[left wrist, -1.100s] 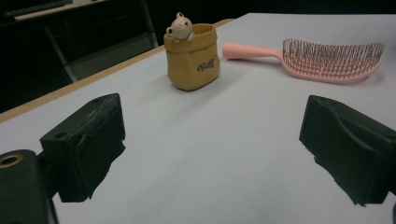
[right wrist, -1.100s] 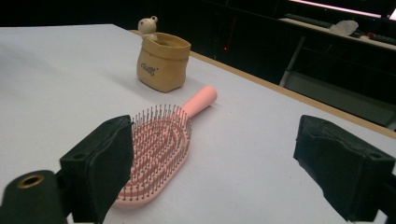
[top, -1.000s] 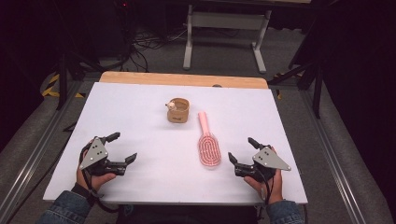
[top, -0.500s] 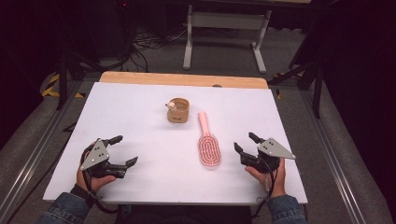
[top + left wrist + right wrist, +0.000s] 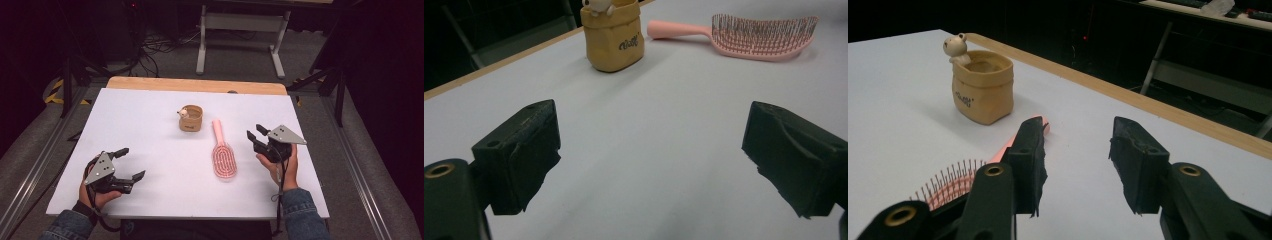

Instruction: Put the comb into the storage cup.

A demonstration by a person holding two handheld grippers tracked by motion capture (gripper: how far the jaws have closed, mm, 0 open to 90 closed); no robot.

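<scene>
A pink hairbrush [image 5: 222, 152] lies bristles up on the white table, its handle pointing away; it is also in the left gripper view [image 5: 744, 32] and the right gripper view [image 5: 955, 182]. A small tan pot [image 5: 190, 118] with a tiny figure on its rim stands left of the handle [image 5: 614, 37] [image 5: 980, 92]. My right gripper [image 5: 256, 135] is open just right of the brush, raised a little, with nothing between its jaws [image 5: 1078, 165]. My left gripper [image 5: 129, 163] is open near the front left, holding nothing [image 5: 651, 155].
The white sheet [image 5: 150, 115] covers a wooden table whose far edge [image 5: 195, 85] shows. Beyond it are a metal stand [image 5: 240, 30], cables and dark floor. A rail [image 5: 30, 165] runs along the left side.
My right gripper has moved forward and slightly left, closer to the brush's handle. My left gripper has shifted slightly toward the front edge.
</scene>
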